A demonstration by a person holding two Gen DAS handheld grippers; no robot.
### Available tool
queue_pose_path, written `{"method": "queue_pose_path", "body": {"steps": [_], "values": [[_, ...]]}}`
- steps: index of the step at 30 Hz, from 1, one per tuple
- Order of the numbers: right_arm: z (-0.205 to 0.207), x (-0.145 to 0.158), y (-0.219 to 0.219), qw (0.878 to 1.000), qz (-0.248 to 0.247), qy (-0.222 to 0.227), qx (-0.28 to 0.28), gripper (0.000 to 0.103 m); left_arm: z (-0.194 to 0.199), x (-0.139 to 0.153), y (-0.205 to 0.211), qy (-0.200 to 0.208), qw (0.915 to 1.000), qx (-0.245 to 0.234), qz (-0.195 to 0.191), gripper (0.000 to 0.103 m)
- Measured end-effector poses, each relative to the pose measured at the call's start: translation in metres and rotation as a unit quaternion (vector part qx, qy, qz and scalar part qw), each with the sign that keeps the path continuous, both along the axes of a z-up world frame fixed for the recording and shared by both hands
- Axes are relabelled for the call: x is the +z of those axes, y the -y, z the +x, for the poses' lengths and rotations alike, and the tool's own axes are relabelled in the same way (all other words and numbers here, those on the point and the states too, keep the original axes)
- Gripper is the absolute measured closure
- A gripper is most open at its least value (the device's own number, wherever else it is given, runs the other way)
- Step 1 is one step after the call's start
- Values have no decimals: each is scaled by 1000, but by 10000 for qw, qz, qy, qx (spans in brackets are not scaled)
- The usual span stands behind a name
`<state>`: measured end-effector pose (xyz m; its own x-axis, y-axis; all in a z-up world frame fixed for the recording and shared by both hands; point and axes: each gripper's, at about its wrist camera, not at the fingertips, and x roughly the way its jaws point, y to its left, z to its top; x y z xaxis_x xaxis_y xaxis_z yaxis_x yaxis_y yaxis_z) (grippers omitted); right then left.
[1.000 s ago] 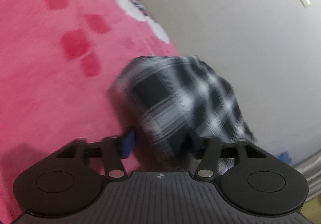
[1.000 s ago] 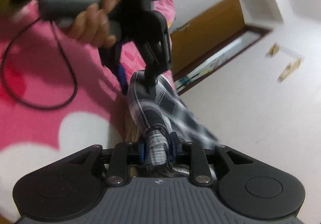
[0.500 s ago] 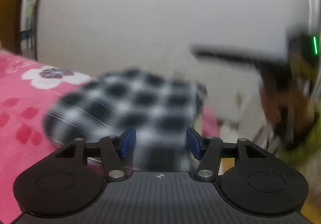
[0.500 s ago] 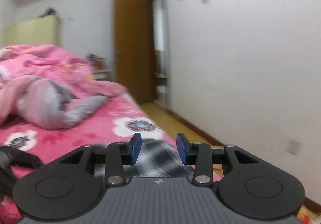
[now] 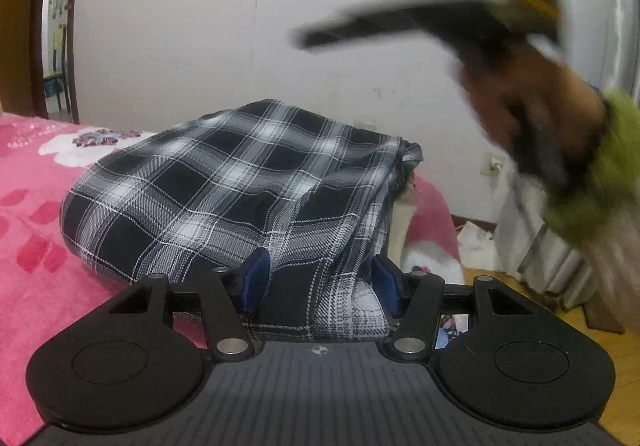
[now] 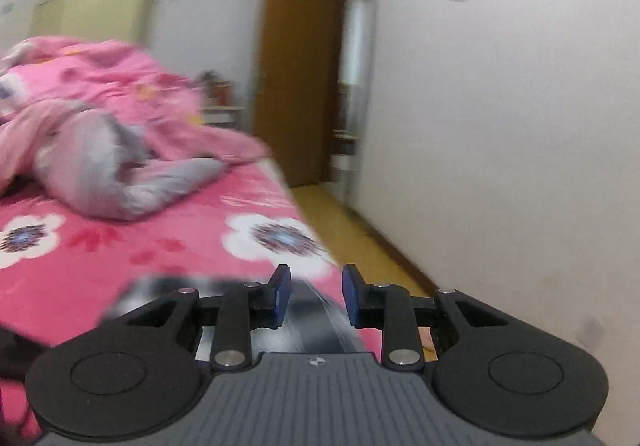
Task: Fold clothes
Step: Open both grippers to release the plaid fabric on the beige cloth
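A black-and-white plaid garment lies bunched in a fold at the edge of the pink bed. My left gripper is low against its near end. Its blue pads stand apart with a hanging fold of the plaid between them, and no squeeze shows. My right gripper hangs blurred in the air above and to the right of the garment, held by a hand in a green sleeve. In the right wrist view the right gripper has its jaws closing with nothing between them. The plaid is a blur below it.
The pink flowered bed sheet runs along a white wall, with a narrow strip of wooden floor between. A pink quilt and a grey garment lie further up the bed. A brown door is behind. White cloth lies on the floor.
Both grippers have rolled back to level. The right gripper has let go of the plaid and moved up and away. The plaid, which hung in the air before, lies folded on the bed.
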<state>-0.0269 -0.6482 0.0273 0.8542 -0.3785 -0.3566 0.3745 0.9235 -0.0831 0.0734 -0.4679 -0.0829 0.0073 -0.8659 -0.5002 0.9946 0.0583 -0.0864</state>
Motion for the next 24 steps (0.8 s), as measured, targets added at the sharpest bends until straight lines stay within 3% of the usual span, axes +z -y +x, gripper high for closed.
{"method": "queue_pose_path", "body": {"steps": [3, 5, 7, 8, 9, 12, 15, 17, 19, 21, 23, 24], "values": [[57, -19, 34, 9948, 494, -764, 466, 79, -5, -4, -1, 201, 9998, -18, -43, 45], [82, -66, 70, 9845, 733, -1595, -9, 83, -6, -3, -3, 194, 9997, -66, -93, 45], [74, -85, 98, 9802, 1338, -1401, -407, 80, -7, -1, -4, 187, 9997, -114, -142, 45], [63, -79, 105, 9779, 1668, -1158, -507, 80, -6, 0, -4, 156, 9997, -132, -164, 45], [53, -71, 105, 9795, 1692, -945, -548, 80, -3, 0, -5, 75, 9997, -137, -193, 45], [22, -39, 88, 9885, 1290, -442, -657, 80, 6, 12, -24, -131, 9988, -123, -446, 46], [-9, -7, 58, 9959, 802, -64, -408, 80, 3, 22, -36, -259, 9957, -251, -849, 47], [-37, 4, 36, 9976, 680, 93, 2, 80, -6, 22, -31, -259, 9962, -456, -700, 47], [-41, -16, 24, 9954, 910, -206, 231, 81, -22, 14, -19, -10, 9975, -640, -312, 47], [-30, -57, 21, 9901, 972, -1008, -88, 82, -41, 9, -16, 405, 9966, -719, -70, 46], [-40, -76, 14, 9912, 931, -865, -362, 82, -55, 19, -22, 644, 9953, -718, 121, 46], [-49, -68, 9, 9903, 1061, -714, -538, 81, -61, 26, -27, 727, 9946, -724, 169, 46]]}}
